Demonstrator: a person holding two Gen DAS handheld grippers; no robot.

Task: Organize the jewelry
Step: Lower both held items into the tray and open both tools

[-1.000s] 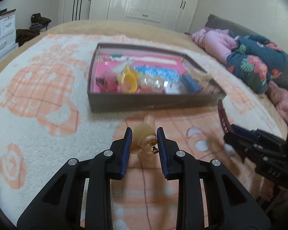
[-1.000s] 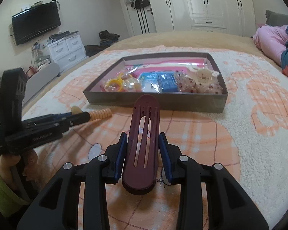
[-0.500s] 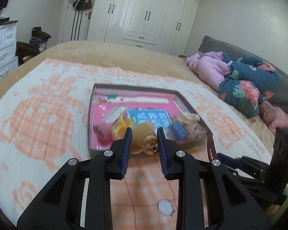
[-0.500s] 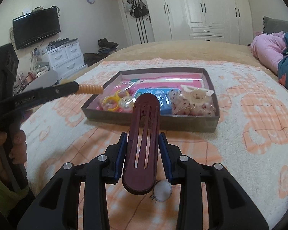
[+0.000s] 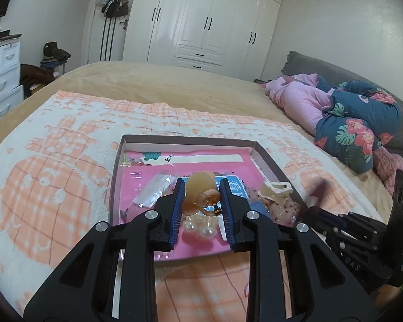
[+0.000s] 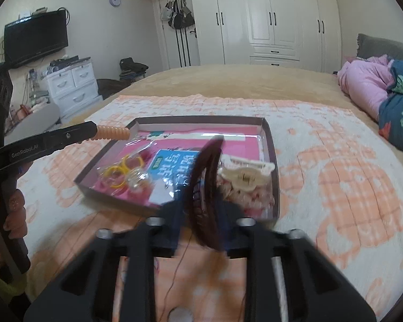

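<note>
The left gripper clenches a translucent amber plastic claw clip, now carried above the shallow brown cardboard box. The right gripper grasps a long maroon barrette, long axis forward, now rolled on edge at the box's near wall.

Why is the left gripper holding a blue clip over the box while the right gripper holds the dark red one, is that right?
Not quite. The clip in the left gripper is orange, not blue; only the gripper's pads are blue. The left wrist view shows the orange claw clip held over the box. The right gripper does hold the dark red hair clip.
</note>
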